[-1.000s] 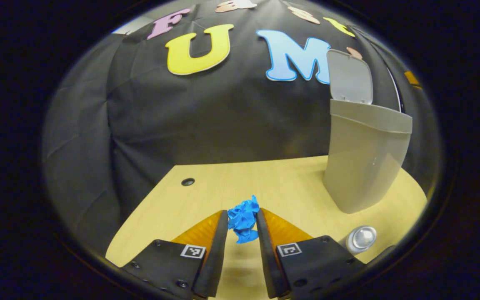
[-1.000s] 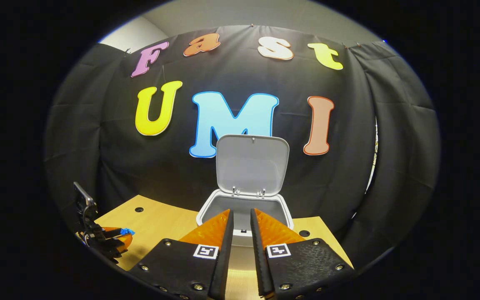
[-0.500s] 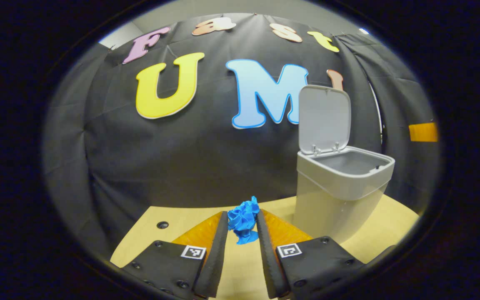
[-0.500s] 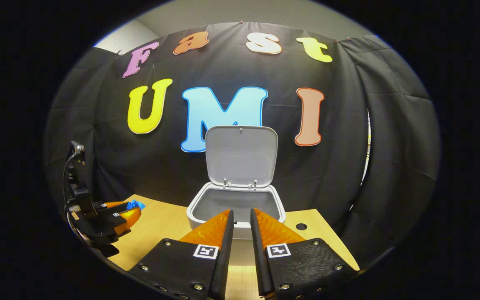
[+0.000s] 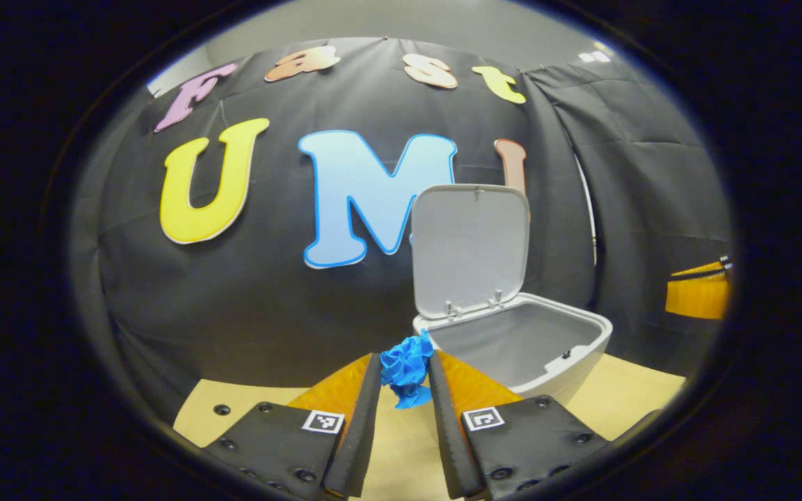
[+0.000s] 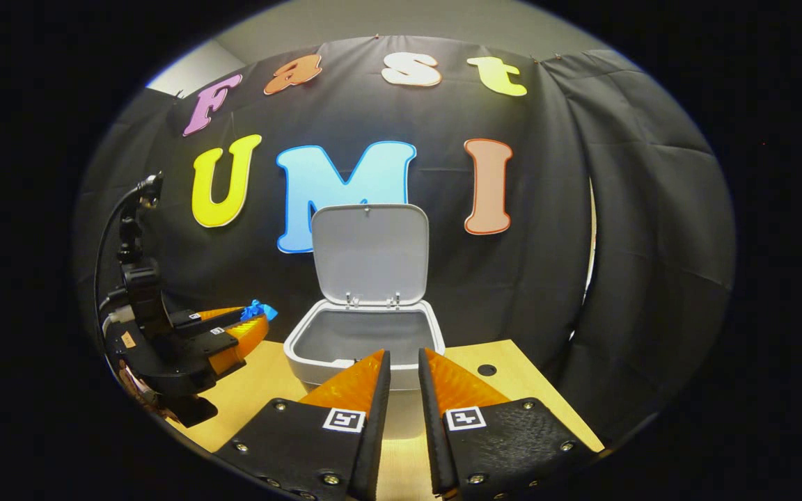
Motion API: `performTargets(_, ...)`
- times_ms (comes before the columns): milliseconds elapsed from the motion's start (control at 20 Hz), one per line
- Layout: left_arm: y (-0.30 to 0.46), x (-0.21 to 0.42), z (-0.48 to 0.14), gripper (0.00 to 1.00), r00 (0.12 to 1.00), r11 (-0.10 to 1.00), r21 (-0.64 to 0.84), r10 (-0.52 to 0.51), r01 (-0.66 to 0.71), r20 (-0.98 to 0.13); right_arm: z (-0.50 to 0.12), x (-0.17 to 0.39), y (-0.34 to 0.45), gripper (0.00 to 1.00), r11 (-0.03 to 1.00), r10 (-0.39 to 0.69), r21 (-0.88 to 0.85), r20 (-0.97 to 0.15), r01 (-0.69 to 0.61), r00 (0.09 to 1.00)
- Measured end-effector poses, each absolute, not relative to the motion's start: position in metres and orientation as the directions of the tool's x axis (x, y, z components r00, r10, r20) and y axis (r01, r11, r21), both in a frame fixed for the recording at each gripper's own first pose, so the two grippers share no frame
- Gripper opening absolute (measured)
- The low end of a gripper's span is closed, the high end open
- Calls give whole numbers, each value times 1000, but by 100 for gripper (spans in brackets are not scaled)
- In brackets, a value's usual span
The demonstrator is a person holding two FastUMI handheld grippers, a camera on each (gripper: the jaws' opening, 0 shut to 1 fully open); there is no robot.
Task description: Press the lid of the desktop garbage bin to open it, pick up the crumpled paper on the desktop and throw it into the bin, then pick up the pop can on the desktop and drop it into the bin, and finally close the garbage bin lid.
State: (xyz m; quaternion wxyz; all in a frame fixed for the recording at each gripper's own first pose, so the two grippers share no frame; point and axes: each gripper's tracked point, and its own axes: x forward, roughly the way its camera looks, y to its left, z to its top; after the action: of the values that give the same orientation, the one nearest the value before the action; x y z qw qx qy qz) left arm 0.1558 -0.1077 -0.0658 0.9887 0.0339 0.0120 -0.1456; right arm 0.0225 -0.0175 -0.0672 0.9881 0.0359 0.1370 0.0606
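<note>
Wooden desktop [image 6: 262, 390] at the base of both views, backed by black cloth. Grey garbage bin [image 5: 568, 362] standing toward the far edge of the desktop, lid [image 5: 470, 247] swung fully upright on its rear hinges, mouth wide open. Inside the bin, bare grey walls and no rubbish visible, as far as the interior shows.

Left gripper [image 5: 404, 379] raised off the desktop, closed on the crumpled paper [image 5: 406, 369], a blue wad pinched between both fingers with its top poking above the tips. From the right gripper view, the same left gripper [image 6: 251, 321] hanging to the left of the bin, level with or a little above the rim, the blue paper [image 6: 259, 309] near the rim but not yet over the mouth.

Right gripper [image 6: 404, 386] held back in front of the bin, pointing at its front wall, fingers nearly together with a narrow gap and nothing between them.

Likely step: carrying the paper to the bin, lid-opening already done. Next move probably calls for bringing the left gripper across until the wad sits over the mouth, clear of the upright lid, then spreading the fingers to drop it. Pop can and lid-closing left for later.
</note>
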Motion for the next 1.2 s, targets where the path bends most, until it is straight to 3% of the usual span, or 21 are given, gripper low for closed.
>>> performTargets(200, -144, 159, -56, 45, 939, 936, 81, -343, 344, -19, -72, 18, -33, 28, 993, 94, 96, -271, -71, 958)
performTargets(250, -152, 160, -55, 50, 935, 932, 83, -353, 354, -21, -72, 17, -36, 28, 993, 87, 98, -274, -62, 958)
performTargets(350, -162, 162, -56, 46, 930, 927, 79, -366, 367, -24, -75, 16, -41, 28, 993, 76, 104, -280, -48, 957)
performTargets(500, -171, 164, -64, 50, 923, 922, 53, -382, 383, -38, -80, 14, -46, 28, 994, 65, 109, -292, -34, 954)
performTargets(600, -174, 164, -66, 45, 920, 920, 23, -390, 391, -37, -83, 12, -47, 28, 994, 62, 105, -300, -32, 952)
performTargets(650, -175, 165, -67, 48, 922, 922, 20, -386, 387, -35, -82, 12, -47, 28, 994, 62, 103, -301, -32, 951)
performTargets(850, -176, 165, -62, 89, 922, 922, 20, -385, 386, -26, -81, 13, -47, 28, 994, 62, 104, -299, -32, 952)
performTargets(1200, -156, 165, -62, 87, 935, 935, 21, -355, 355, -30, -83, 17, -31, 28, 991, 95, 122, -295, -61, 951)
